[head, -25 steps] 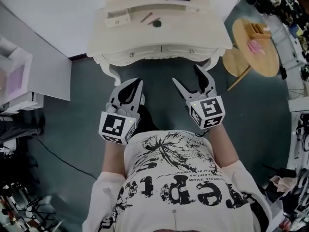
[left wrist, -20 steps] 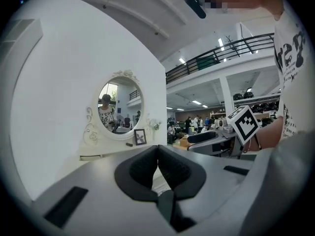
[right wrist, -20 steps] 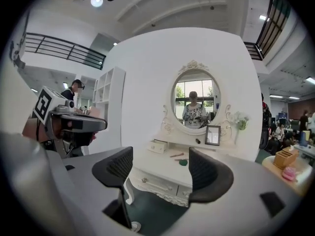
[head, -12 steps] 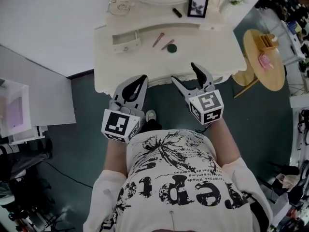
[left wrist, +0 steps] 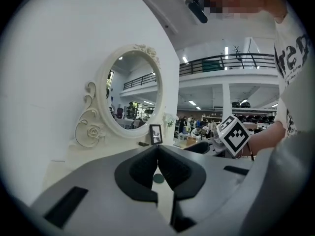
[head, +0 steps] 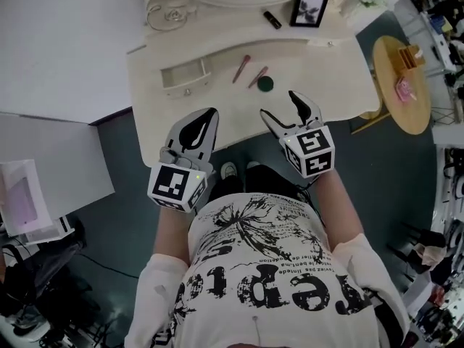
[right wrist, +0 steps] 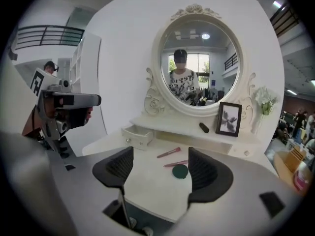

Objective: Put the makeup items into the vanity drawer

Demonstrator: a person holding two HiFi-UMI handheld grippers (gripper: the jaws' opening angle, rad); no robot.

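Overhead, I held the left tongs [head: 209, 115] closed and empty and the right tongs [head: 279, 105] wide apart and empty, at the near edge of the counter [head: 326, 71]. The pink brushes [head: 241, 69] and green compact [head: 265, 83] lay just right of the open drawer [head: 185, 77].

Bright, even indoor light, soft shadows; both gripper views bend strongly and darken at the edges

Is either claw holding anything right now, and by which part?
Nothing held. The left claw is shut and empty; the right claw is open, with the compact lying on the vanity beyond it.
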